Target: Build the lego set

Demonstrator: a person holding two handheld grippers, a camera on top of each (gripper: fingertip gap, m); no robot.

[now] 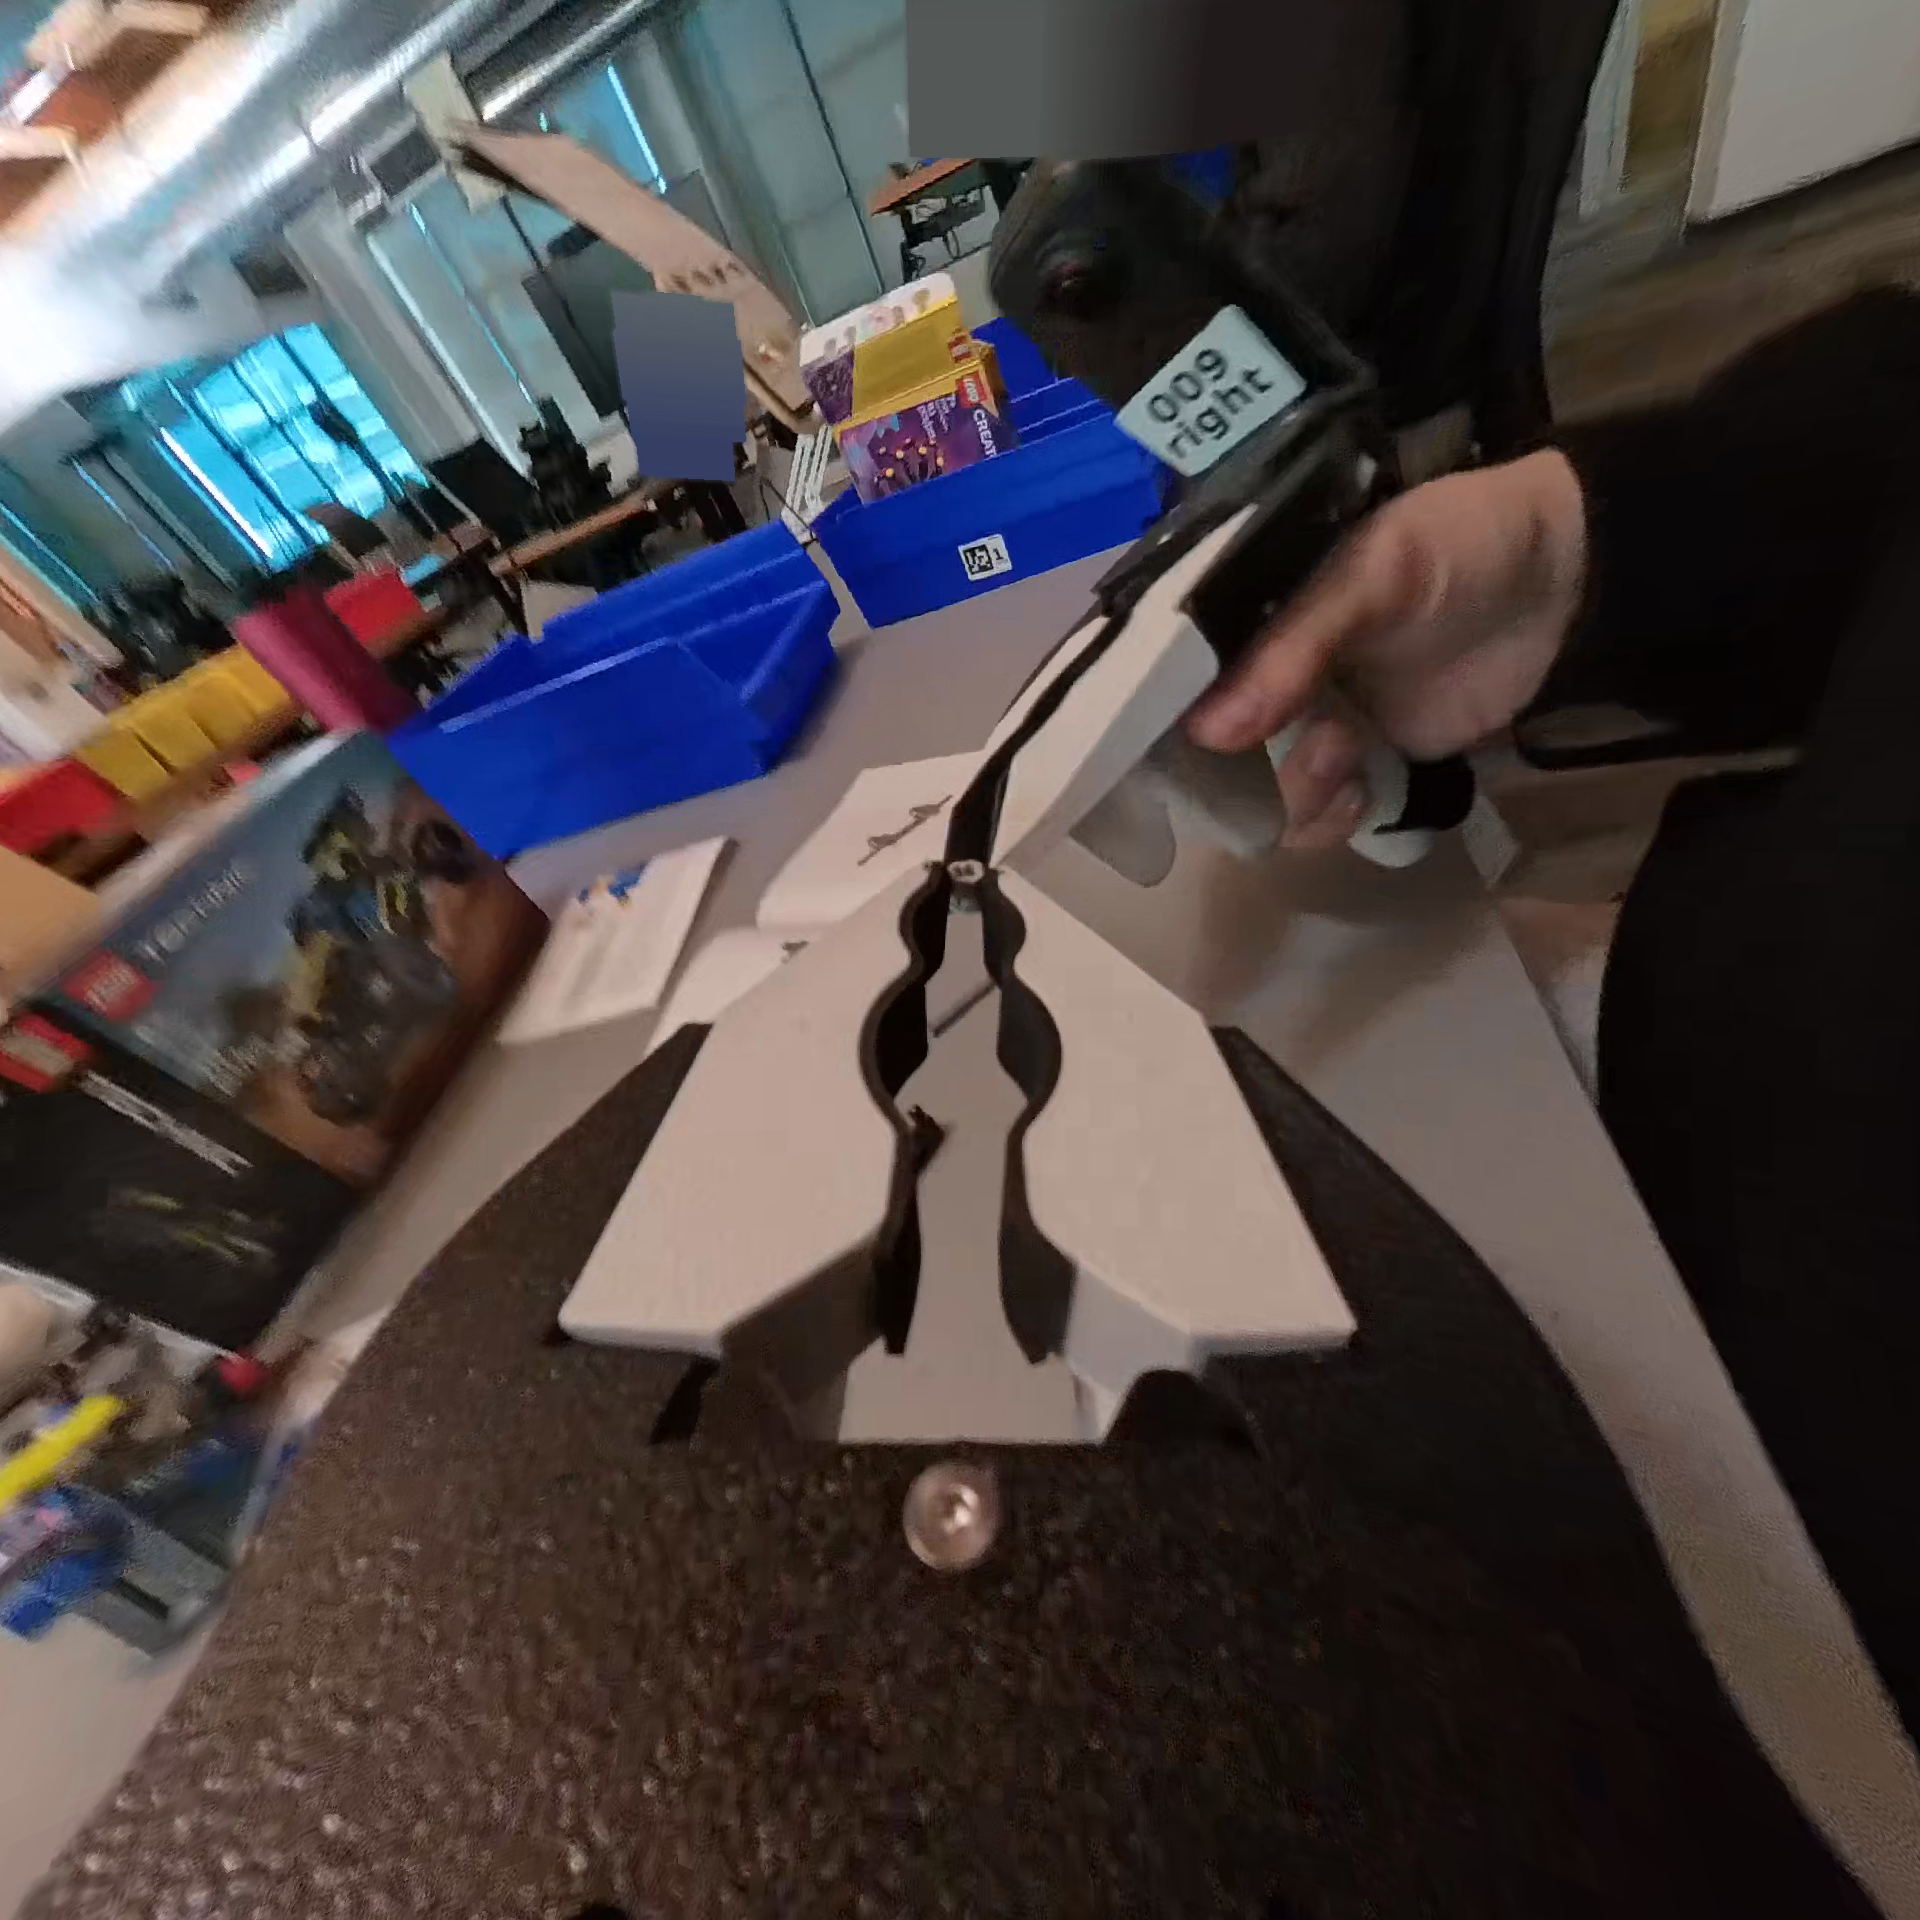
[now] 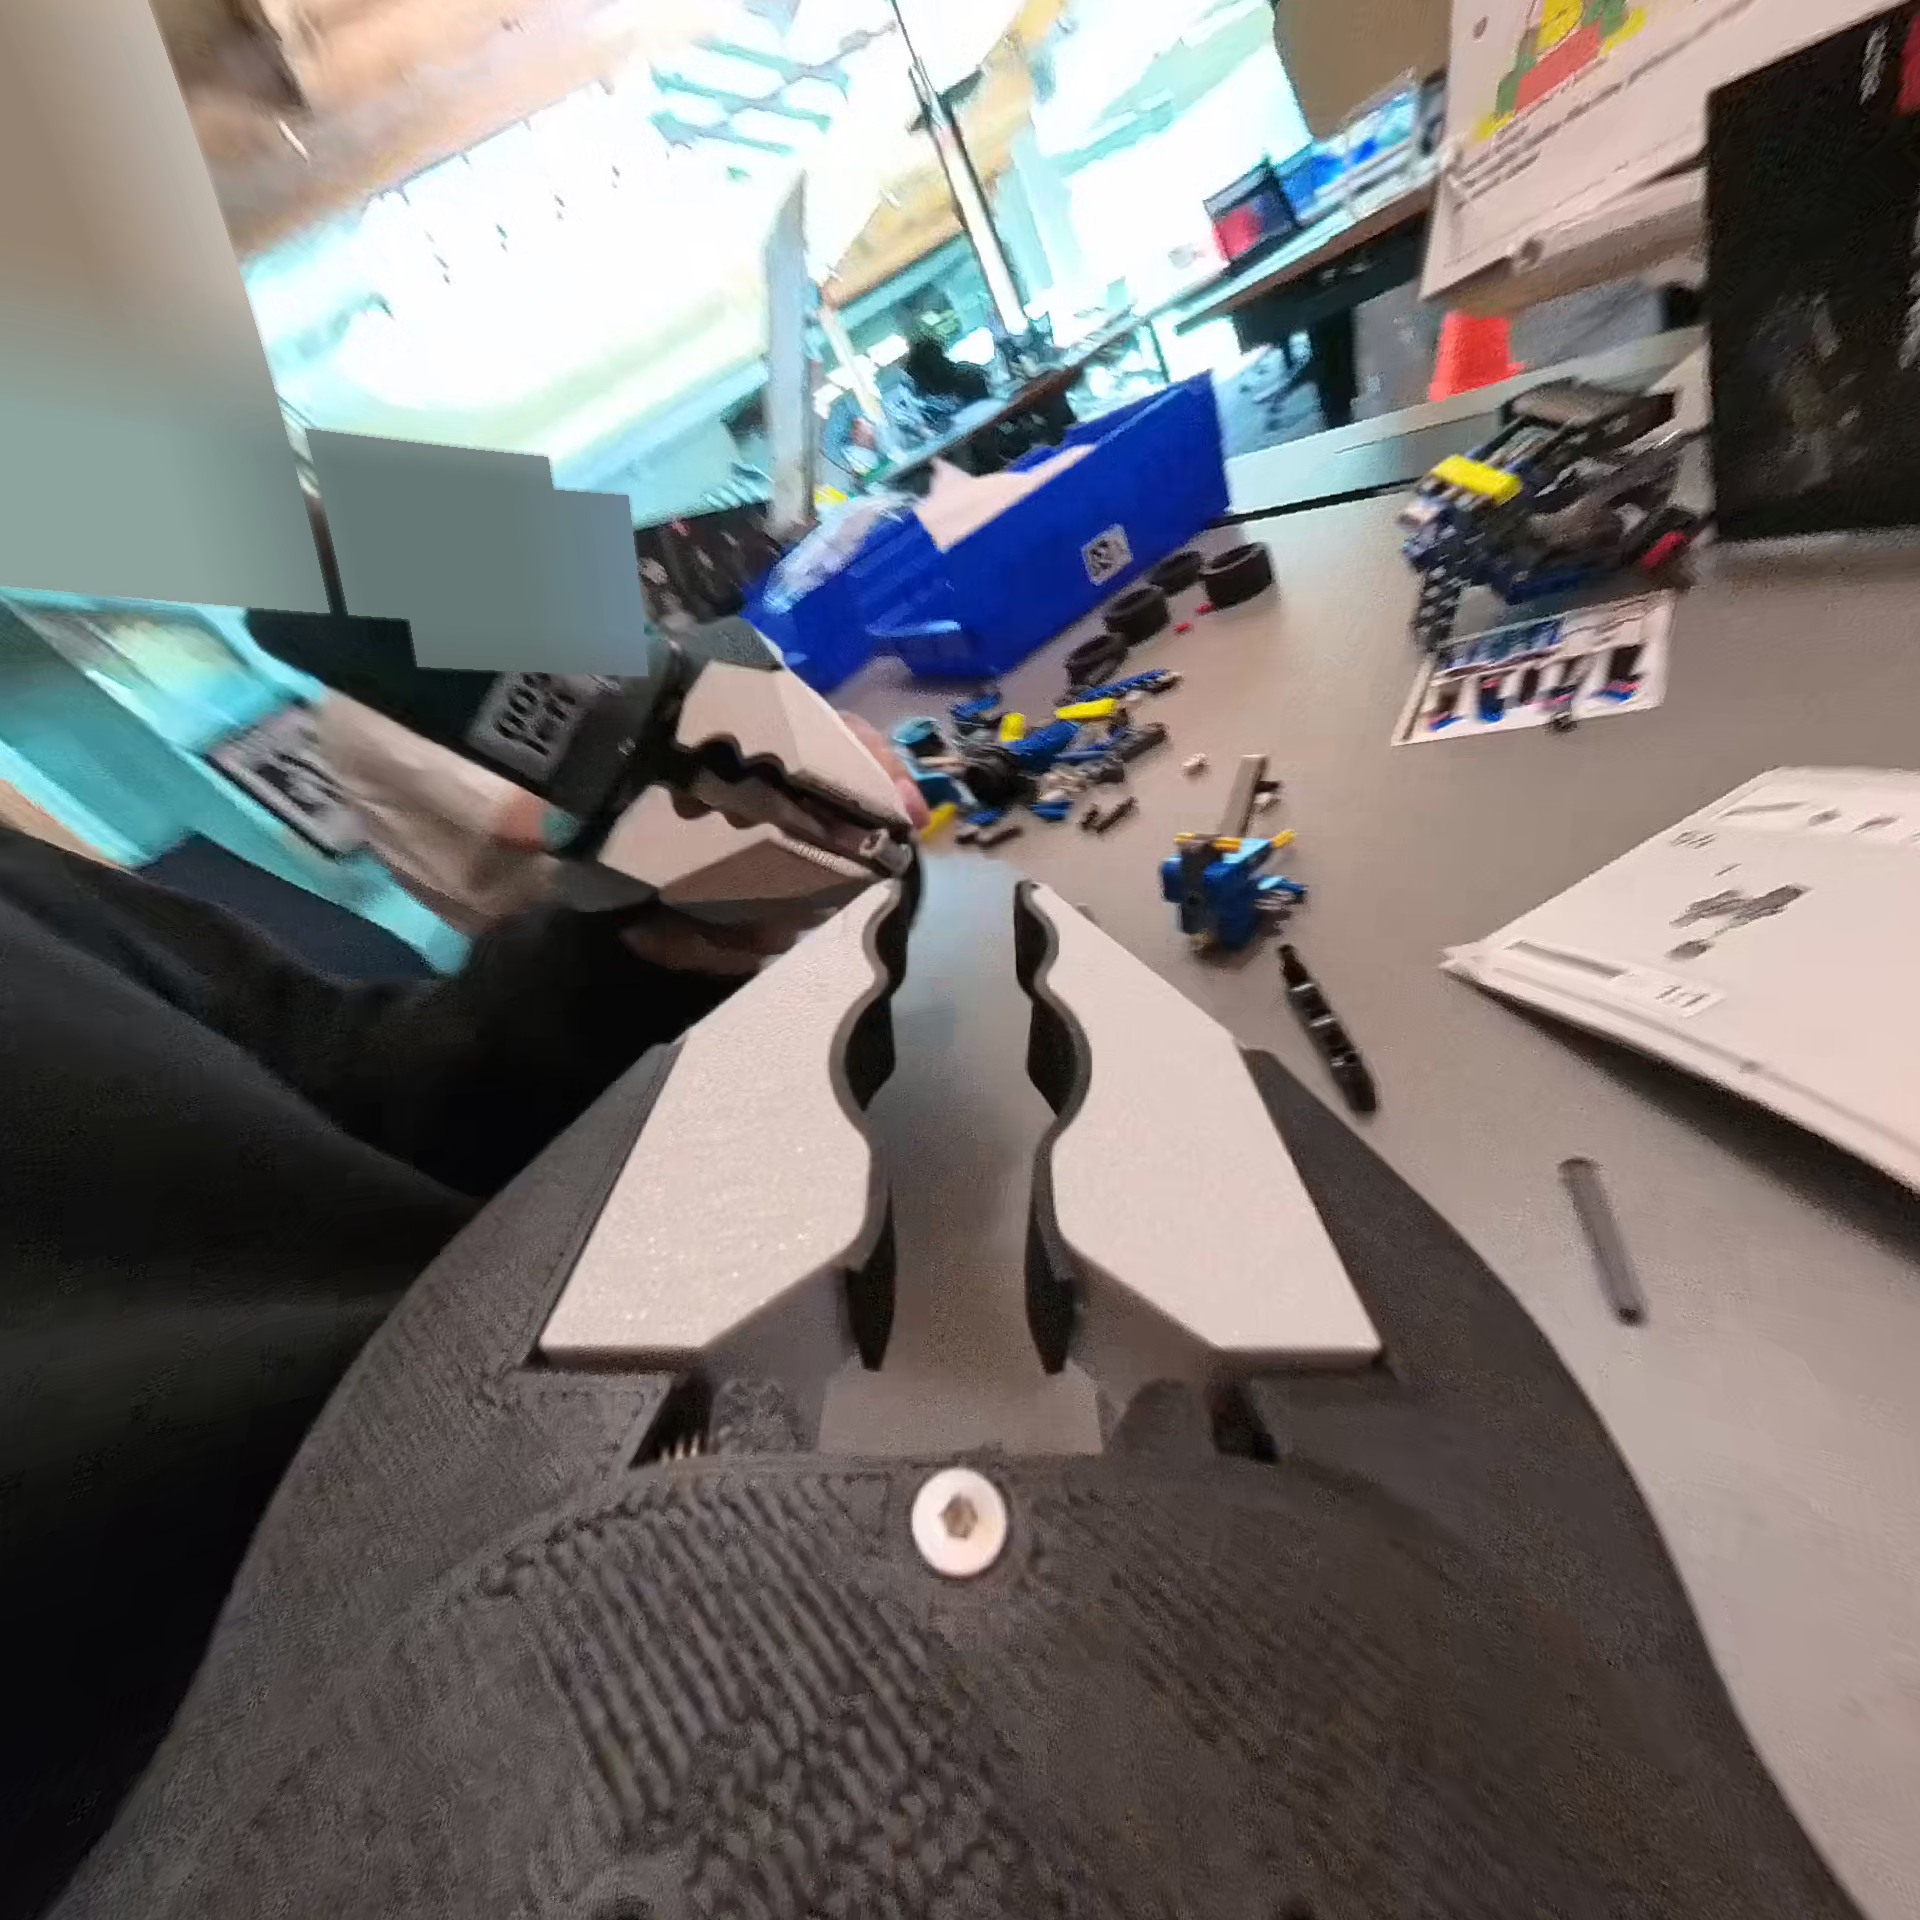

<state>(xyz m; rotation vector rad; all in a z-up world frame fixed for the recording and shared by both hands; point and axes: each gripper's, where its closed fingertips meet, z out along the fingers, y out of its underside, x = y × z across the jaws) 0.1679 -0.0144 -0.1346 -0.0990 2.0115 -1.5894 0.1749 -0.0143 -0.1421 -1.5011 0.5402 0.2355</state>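
Grey laminate formed the bench [image 2: 1455,1039], which carried everything noted below. Blue storage bins [image 1: 644,707] stood along its far side in the left wrist view, and one blue bin [image 2: 1039,540] sat at the far centre in the right wrist view. A boxed lego set [image 1: 260,987] stood at the left edge of the left wrist view. An open instruction booklet [image 2: 1745,935] lay at the right of the right wrist view, with a sticker sheet [image 2: 1538,665] farther off. Just beyond that sheet sat the partly built lego model [image 2: 1548,499], blue, black and yellow. Black tyres [image 2: 1195,592] lay between the bin and a scattered pile of loose pieces [image 2: 1039,748] at the centre of the bench. A small blue sub-assembly [image 2: 1226,883] stood nearer, with a black beam [image 2: 1325,1023] and a dark axle [image 2: 1605,1236] lying apart on the near right.

The left gripper [image 1: 961,878] had its fingers pinched on a small light-coloured piece [image 1: 966,871] at the tips; its kind could not be told. The right gripper [image 2: 961,894] had its fingers spread with a clear gap and nothing between them. The two grippers met tip to tip above the bench, the right gripper's left fingertip close beside the held piece; contact could not be confirmed. A hand [image 1: 1434,623] gripped the right gripper's handle.
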